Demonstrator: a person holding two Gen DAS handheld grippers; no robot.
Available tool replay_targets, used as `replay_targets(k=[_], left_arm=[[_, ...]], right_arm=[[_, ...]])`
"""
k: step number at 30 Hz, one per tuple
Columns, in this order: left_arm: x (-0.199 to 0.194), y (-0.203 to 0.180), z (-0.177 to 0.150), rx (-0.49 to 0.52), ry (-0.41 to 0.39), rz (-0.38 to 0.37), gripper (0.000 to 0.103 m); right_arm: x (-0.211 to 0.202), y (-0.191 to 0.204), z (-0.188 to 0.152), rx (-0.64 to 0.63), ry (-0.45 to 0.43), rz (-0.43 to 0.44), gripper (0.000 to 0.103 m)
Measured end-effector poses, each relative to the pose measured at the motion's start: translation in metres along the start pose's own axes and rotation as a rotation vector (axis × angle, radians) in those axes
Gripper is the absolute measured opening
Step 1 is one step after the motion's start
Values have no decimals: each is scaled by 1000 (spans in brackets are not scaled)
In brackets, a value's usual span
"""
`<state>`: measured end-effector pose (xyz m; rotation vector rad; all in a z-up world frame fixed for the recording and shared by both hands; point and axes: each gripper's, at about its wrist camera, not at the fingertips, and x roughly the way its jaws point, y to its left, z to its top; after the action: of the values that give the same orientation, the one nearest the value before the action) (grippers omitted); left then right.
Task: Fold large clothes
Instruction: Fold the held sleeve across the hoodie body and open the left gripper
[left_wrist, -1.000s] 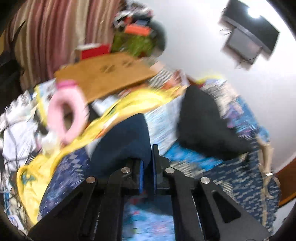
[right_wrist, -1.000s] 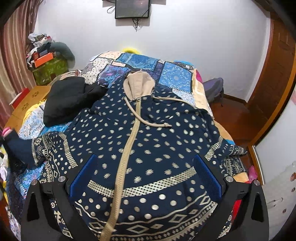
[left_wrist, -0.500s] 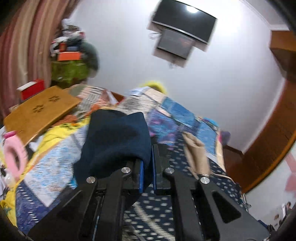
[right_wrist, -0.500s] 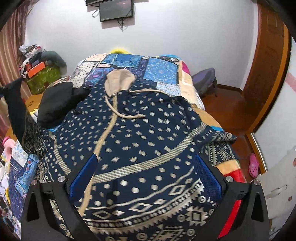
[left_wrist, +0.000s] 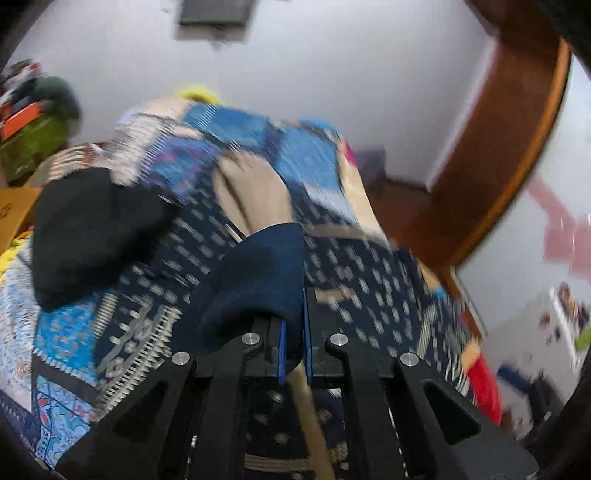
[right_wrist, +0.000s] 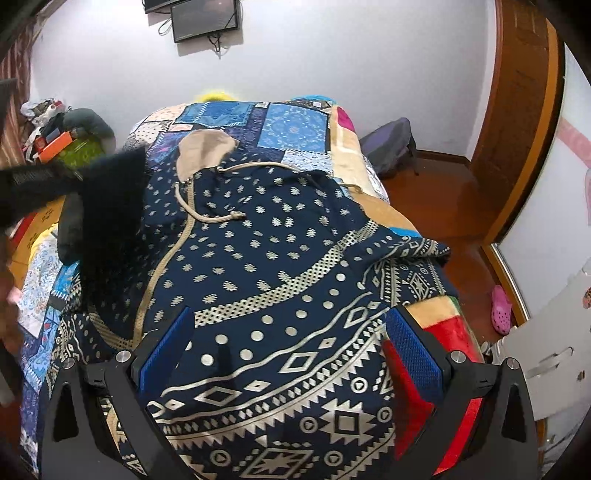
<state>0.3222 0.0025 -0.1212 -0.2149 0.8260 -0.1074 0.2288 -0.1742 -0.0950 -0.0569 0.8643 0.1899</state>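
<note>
A navy hoodie (right_wrist: 258, 236) with pale dots, a beige zip and a beige hood (right_wrist: 203, 151) lies spread face up on the bed. My left gripper (left_wrist: 294, 317) is shut on its dark navy sleeve cuff (left_wrist: 258, 273) and holds it above the hoodie's chest (left_wrist: 362, 280). The right wrist view shows that cuff (right_wrist: 110, 206) as a dark blur at the left, over the hoodie's left side. My right gripper (right_wrist: 290, 317) stands wide open over the patterned hem, with nothing between its pads.
A black garment (left_wrist: 92, 229) lies on the patchwork quilt (right_wrist: 295, 125) left of the hoodie. A cardboard box (left_wrist: 14, 210) and clutter (right_wrist: 62, 144) sit at the left. Right of the bed are a purple bag (right_wrist: 391, 147), a wooden door (right_wrist: 517, 129) and a pink slipper (right_wrist: 500, 310).
My left gripper has swung from the bed's left side across over the hoodie, rolling as it went and carrying the cuff. My right gripper drifted toward the hem's right part, still open.
</note>
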Motion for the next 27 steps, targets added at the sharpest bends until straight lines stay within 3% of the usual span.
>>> replay_targets(k=[4,7,9,10,11,13,18,21,27], left_arm=[[29,-26,-24,108,121,-1,6],[40,-34,-39,130,188,-29,12],[41,-35,-45,135,208,-42,19],[38,-33,-46,136,207,-44,28],[33,-32,-46,135,203,-48,44],[18,-28,-46,126,176,-51,60],[-23,-5,-30,118,54,6,62],[-45,21,-22,99,-12,53,71],[-69,80,-20,90,-61,229,71]], right_arm=[[1,-4,-1,0,5,-11,103],[2,-4,-2,-3,11,-16,103],[3,-4,-3,-5,17,-19,103],[3,-3,-3,-5,18,-20,103],[3,-2,-3,-5,20,-21,103],[4,0,-3,-8,23,-20,103],[3,7,2,-10,17,-6,103],[1,16,9,-20,5,16,103],[-2,50,30,-128,-42,27,103]])
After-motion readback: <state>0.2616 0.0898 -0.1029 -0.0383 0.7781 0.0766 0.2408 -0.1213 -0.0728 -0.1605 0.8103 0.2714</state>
